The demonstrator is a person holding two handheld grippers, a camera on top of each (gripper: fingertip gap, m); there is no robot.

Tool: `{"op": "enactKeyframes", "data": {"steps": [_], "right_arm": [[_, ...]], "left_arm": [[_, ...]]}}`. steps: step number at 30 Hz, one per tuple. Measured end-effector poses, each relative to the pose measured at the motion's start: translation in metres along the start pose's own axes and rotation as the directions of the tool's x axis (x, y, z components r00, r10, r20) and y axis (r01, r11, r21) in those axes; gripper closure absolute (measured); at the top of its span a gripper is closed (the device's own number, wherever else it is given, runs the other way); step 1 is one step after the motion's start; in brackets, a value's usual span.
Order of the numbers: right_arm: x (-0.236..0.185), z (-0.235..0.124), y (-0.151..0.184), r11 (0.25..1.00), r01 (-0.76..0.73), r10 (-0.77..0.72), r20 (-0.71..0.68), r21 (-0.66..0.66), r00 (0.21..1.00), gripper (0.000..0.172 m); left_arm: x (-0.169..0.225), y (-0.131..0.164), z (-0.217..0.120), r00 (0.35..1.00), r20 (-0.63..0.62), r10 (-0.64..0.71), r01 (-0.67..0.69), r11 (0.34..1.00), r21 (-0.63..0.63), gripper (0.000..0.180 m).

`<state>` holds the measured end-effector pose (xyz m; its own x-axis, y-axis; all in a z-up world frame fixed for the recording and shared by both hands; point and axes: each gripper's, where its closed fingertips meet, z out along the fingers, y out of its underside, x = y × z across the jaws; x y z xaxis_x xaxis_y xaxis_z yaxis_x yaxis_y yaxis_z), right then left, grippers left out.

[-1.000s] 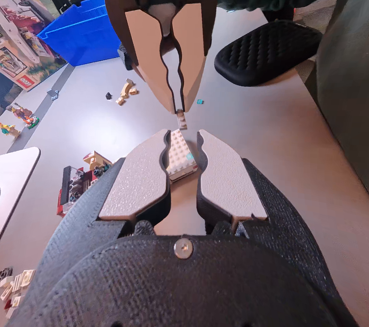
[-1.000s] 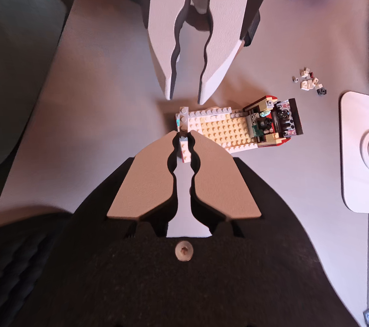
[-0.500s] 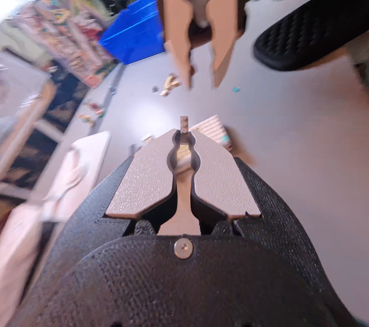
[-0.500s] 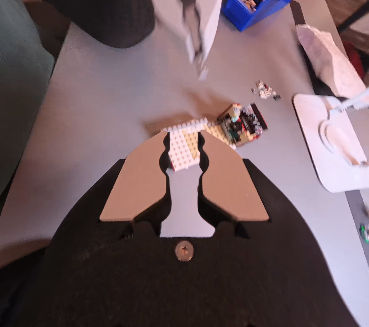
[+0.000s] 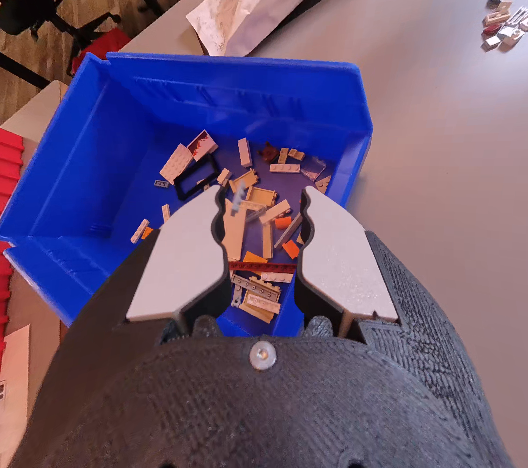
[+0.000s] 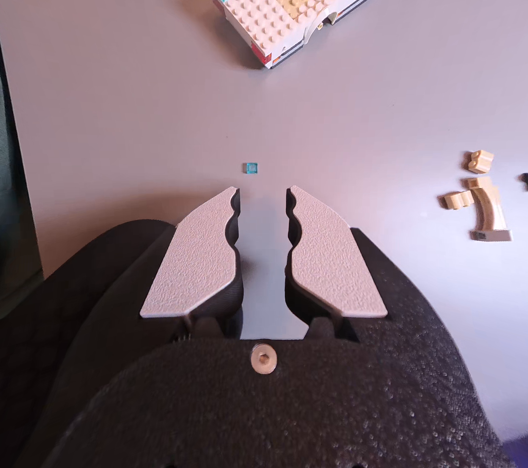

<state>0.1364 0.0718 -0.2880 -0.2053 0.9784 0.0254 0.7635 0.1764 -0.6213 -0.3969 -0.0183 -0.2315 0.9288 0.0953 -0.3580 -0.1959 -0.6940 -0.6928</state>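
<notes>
Left tongs (image 5: 261, 191): spread wide, nothing gripped, held over one blue plastic bin (image 5: 85, 145) of loose bricks.
Right tongs (image 6: 263, 191): parted, bare, near one small turquoise square tile (image 6: 251, 168).

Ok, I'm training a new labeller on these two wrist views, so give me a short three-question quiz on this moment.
1. True or false: the left tool is above the blue plastic bin of loose bricks.
2. What lies on the grey table just ahead of the right tool: A a small translucent turquoise square tile, B a red wheel, C a coin?
3. Fill in: the right tool's jaws stand ____.

Key: 1 true; 2 A; 3 open, with only table between them.
</notes>
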Motion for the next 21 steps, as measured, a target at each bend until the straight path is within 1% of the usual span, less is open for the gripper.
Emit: {"op": "enactKeyframes", "data": {"steps": [2, 4, 6, 8, 10, 12, 14, 17, 19, 21], "right_arm": [[-0.001, 0.001, 0.003, 1.000, -0.012, 0.012, 0.003, -0.008, 1.000, 0.141], [-0.002, 0.002, 0.005, 1.000, -0.017, 0.017, 0.004, -0.014, 1.000, 0.141], [-0.002, 0.002, 0.005, 1.000, -0.017, 0.017, 0.002, -0.014, 1.000, 0.141], [-0.001, 0.003, 0.005, 1.000, -0.026, 0.026, -0.001, -0.008, 1.000, 0.141], [-0.004, 0.005, 0.005, 0.999, -0.043, 0.043, 0.010, -0.008, 0.999, 0.141], [-0.008, 0.008, 0.006, 0.999, -0.050, 0.050, 0.018, -0.019, 0.999, 0.141], [-0.009, 0.012, 0.007, 0.998, -0.053, 0.053, 0.006, -0.026, 0.999, 0.142], [-0.009, 0.019, 0.003, 0.998, -0.054, 0.054, 0.010, -0.030, 0.998, 0.146], [-0.010, 0.025, 0.002, 0.998, -0.035, 0.037, 0.021, -0.057, 0.999, 0.148], [-0.011, 0.029, 0.000, 0.997, -0.026, 0.029, 0.035, -0.076, 0.999, 0.156]], "left_arm": [[0.001, 0.000, 0.001, 1.000, -0.005, 0.006, -0.006, 1.000, -0.007, 0.124], [0.003, 0.002, 0.003, 1.000, -0.022, 0.006, -0.006, 1.000, -0.016, 0.121], [0.009, -0.003, 0.001, 0.999, -0.044, 0.000, 0.001, 1.000, 0.015, 0.122], [0.024, -0.017, -0.007, 0.996, -0.089, 0.009, 0.000, 0.995, 0.099, 0.133], [0.059, -0.041, -0.023, 0.977, -0.201, 0.069, -0.020, 0.971, 0.237, 0.144], [0.107, -0.060, -0.042, 0.932, -0.316, 0.178, -0.054, 0.930, 0.363, 0.152], [0.151, -0.070, -0.052, 0.887, -0.351, 0.301, -0.128, 0.890, 0.439, 0.155], [0.219, -0.077, -0.063, 0.785, -0.424, 0.451, -0.200, 0.833, 0.516, 0.155], [0.258, -0.079, -0.071, 0.710, -0.487, 0.509, -0.212, 0.814, 0.541, 0.155], [0.287, -0.079, -0.081, 0.641, -0.530, 0.555, -0.217, 0.793, 0.569, 0.155]]}}
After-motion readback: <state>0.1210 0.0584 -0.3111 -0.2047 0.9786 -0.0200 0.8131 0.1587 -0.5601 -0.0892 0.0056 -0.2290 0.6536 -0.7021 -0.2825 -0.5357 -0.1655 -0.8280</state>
